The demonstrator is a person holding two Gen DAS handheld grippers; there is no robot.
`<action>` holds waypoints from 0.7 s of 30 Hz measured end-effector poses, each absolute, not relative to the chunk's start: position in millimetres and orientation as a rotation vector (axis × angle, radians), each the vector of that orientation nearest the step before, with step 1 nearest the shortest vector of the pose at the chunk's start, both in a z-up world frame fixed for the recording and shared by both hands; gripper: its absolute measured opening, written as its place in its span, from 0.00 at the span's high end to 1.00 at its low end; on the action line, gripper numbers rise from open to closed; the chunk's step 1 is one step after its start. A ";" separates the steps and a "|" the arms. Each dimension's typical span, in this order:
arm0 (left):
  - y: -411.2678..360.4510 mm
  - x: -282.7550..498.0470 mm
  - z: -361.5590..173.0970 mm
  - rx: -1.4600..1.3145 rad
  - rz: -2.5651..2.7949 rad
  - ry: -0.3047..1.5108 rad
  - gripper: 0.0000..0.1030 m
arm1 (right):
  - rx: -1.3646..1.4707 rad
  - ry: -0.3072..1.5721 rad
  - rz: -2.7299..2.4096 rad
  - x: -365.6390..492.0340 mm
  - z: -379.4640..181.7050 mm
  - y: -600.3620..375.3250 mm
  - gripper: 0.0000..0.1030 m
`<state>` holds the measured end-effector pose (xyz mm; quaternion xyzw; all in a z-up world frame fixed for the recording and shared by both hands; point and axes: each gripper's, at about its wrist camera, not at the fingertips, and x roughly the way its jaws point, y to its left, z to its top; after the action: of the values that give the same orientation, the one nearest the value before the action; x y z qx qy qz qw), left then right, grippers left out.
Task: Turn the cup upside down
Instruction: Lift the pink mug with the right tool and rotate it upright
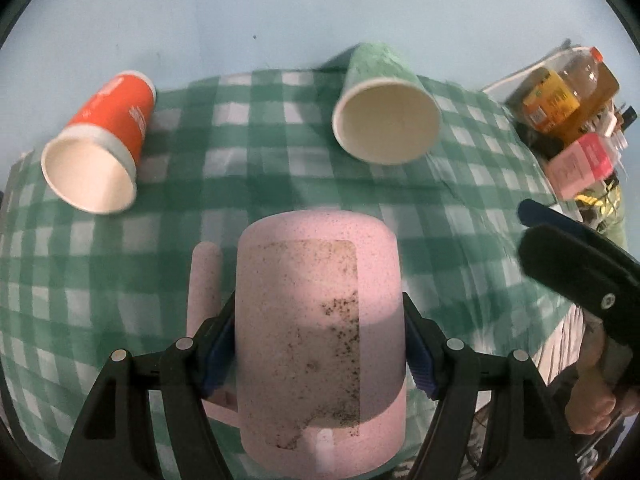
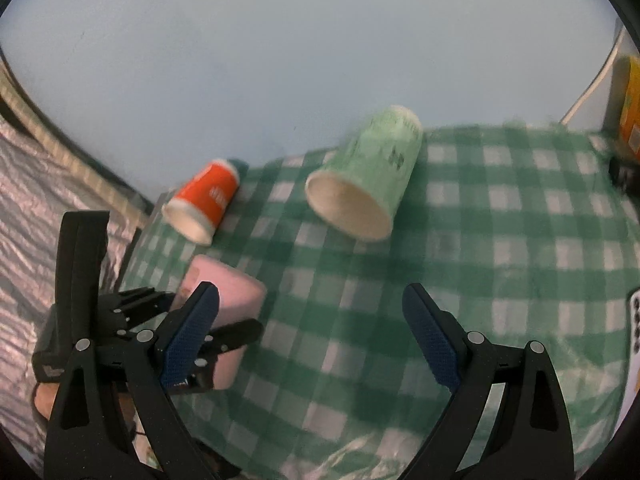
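My left gripper (image 1: 318, 344) is shut on a pink speckled mug (image 1: 316, 320), its blue pads on the mug's two sides and the handle at the left. The mug also shows in the right wrist view (image 2: 228, 292), held by the left gripper (image 2: 208, 320) at the table's left edge. My right gripper (image 2: 312, 320) is open and empty above the checked cloth; it also shows at the right of the left wrist view (image 1: 568, 256). An orange paper cup (image 1: 102, 144) (image 2: 202, 206) and a green paper cup (image 1: 384, 108) (image 2: 366, 176) lie on their sides.
A green and white checked cloth (image 1: 280, 184) (image 2: 480, 260) covers the table. A bottle of amber drink (image 1: 568, 88) and a pink box (image 1: 580, 164) stand at the far right. A blue wall lies behind the table. A white object (image 2: 634, 332) lies at the right edge.
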<state>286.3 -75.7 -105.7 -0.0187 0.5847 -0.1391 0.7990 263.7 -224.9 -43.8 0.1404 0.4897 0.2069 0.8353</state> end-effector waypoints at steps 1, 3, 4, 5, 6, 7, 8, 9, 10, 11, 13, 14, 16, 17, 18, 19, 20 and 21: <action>-76.5 286.8 -107.6 -0.045 -0.301 1.252 0.28 | 0.296 1.046 0.444 261.4 -47.0 -223.4 0.10; -80.4 286.2 -111.6 -0.035 -0.307 1.249 0.28 | 0.298 1.065 0.450 254.5 -54.7 -221.2 0.10; -81.4 285.6 -112.8 -0.034 -0.304 1.247 0.28 | 0.298 1.072 0.448 252.6 -58.4 -220.9 0.10; -81.3 282.8 -112.9 -0.030 -0.302 1.249 0.28 | 0.298 1.082 0.446 251.3 -62.7 -220.9 0.10; -82.2 283.3 -114.6 -0.026 -0.305 1.252 0.28 | 0.302 1.085 0.444 250.3 -65.1 -221.9 0.10; -82.6 285.0 -116.5 -0.031 -0.308 1.255 0.28 | 0.305 1.090 0.439 249.6 -68.1 -222.8 0.10; -80.8 281.0 -115.9 -0.033 -0.308 1.260 0.28 | 0.306 1.095 0.436 248.1 -70.4 -223.5 0.10; -81.1 283.8 -118.3 -0.032 -0.307 1.265 0.28 | 0.309 1.101 0.435 247.8 -73.7 -223.9 0.10; -82.5 281.6 -120.5 -0.029 -0.308 1.268 0.28 | 0.311 1.105 0.433 247.0 -76.0 -224.4 0.10; -83.5 282.9 -123.0 -0.024 -0.308 1.272 0.28 | 0.314 1.107 0.432 246.5 -78.4 -224.9 0.10; -90.0 281.5 -128.4 -0.020 -0.308 1.278 0.28 | 0.317 1.110 0.435 245.1 -80.9 -224.6 0.10; -94.2 285.7 -129.0 -0.015 -0.312 1.278 0.28 | 0.321 1.114 0.434 245.1 -82.7 -224.9 0.10; -96.6 292.6 -129.6 -0.010 -0.309 1.274 0.28 | 0.325 1.119 0.434 244.5 -84.6 -224.5 0.10; -93.6 286.8 -126.5 -0.007 -0.311 1.268 0.28 | 0.326 1.121 0.434 244.1 -85.0 -224.4 0.10; -89.3 282.1 -121.2 -0.003 -0.312 1.262 0.28 | 0.329 1.122 0.433 244.2 -85.4 -224.5 0.10; -87.5 281.1 -118.9 0.001 -0.314 1.259 0.28 | 0.332 1.123 0.432 244.5 -85.6 -224.5 0.10; -85.0 278.3 -117.2 -0.003 -0.317 1.257 0.28 | 0.335 1.124 0.432 244.4 -85.6 -224.6 0.10; -83.1 274.8 -114.6 -0.007 -0.322 1.257 0.26 | 0.341 1.123 0.434 243.9 -84.6 -225.0 0.10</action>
<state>274.8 -83.1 -114.6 -0.0034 0.5854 -0.1498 0.7968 243.9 -225.0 -84.6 0.1594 0.5258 0.2030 0.8105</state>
